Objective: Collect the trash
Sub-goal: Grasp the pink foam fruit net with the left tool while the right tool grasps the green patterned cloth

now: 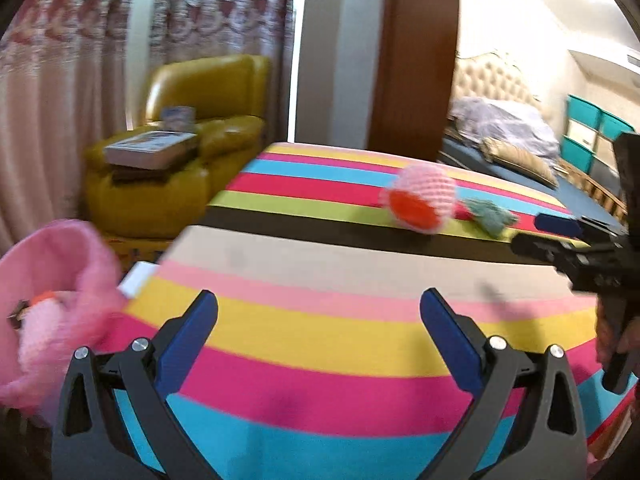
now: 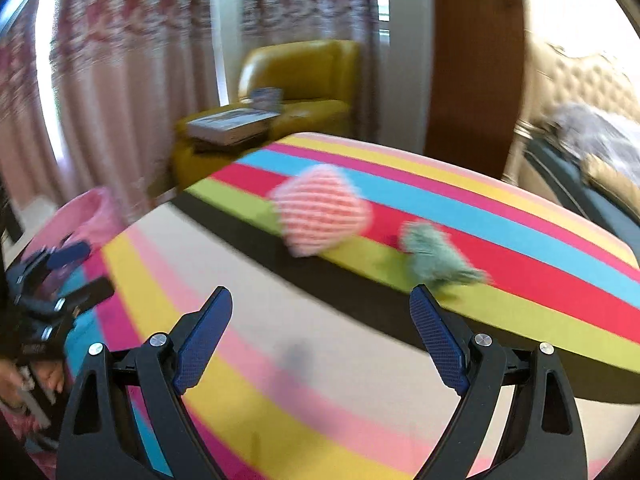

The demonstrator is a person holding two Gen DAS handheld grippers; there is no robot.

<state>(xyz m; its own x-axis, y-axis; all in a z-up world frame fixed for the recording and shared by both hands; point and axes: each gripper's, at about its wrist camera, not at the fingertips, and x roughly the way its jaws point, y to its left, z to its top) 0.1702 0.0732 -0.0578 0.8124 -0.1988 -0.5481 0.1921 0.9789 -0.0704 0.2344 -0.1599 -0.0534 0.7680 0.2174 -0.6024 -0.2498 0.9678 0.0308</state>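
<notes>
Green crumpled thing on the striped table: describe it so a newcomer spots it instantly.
Start at the striped table, then find the dark band across it. Just beyond, on the lime-green stripe, sits a pink foam net; the green scrap lies beside it, toward the bed. It is the smaller, the only teal-green, ragged piece.

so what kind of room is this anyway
Most likely a bedroom or a living space in a home: a bed with a tufted headboard stands at the right, a yellow leather armchair sits by long patterned curtains, and a striped tablecloth covers the table in front.
</notes>
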